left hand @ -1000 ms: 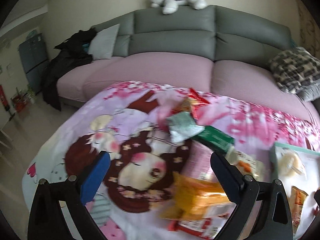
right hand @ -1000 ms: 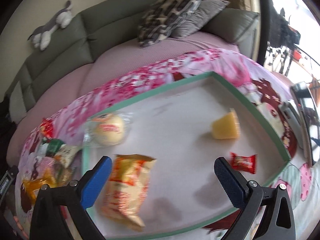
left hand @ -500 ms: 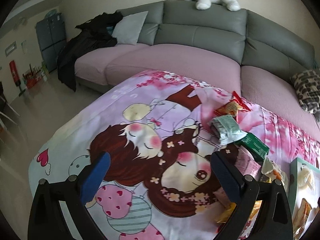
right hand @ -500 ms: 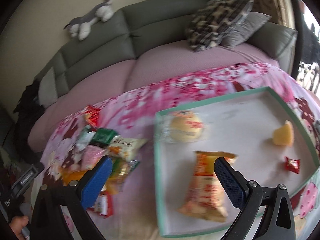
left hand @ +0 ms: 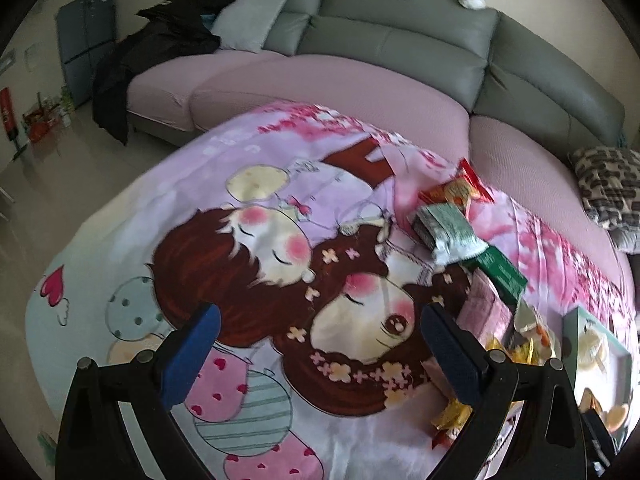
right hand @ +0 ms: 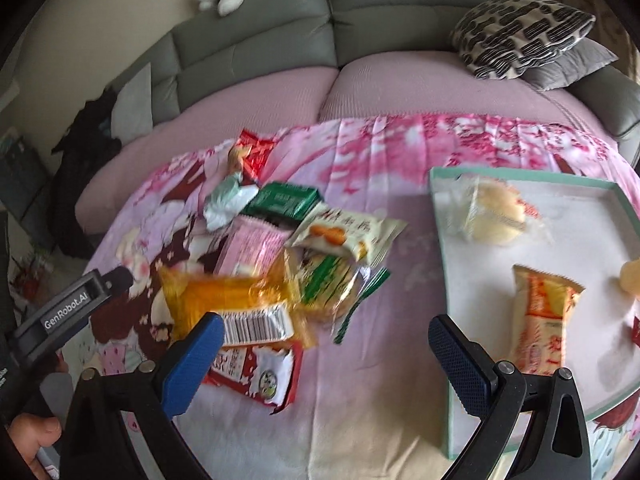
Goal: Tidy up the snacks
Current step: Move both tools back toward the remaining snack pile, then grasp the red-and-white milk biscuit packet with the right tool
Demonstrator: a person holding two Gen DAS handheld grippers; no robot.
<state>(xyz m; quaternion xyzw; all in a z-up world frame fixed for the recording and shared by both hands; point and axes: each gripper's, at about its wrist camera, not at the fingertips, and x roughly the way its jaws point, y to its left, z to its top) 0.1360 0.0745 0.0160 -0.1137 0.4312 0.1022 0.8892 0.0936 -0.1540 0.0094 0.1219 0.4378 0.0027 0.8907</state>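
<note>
Right wrist view: the green-rimmed tray [right hand: 443,312] at 3 o'clock holds a wrapped bun [right hand: 494,216] and an orange packet [right hand: 540,320]; the snack pile [right hand: 288,264] at 10 o'clock remains unsorted. Right gripper [right hand: 322,354] and left gripper [left hand: 318,346] both gape empty.

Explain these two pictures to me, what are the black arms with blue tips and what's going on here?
Those are two hand-held grippers, one in each of a person's hands, each carrying a wide-angle camera looking along its blue-padded jaws. One picture is from the left gripper, the other from the right gripper. Both stand open and hold nothing. Below is a cartoon-print cloth with a pile of snack packets. Beside it, a green-rimmed tray already holds a wrapped bun and an orange packet. A sofa stands behind.
</note>
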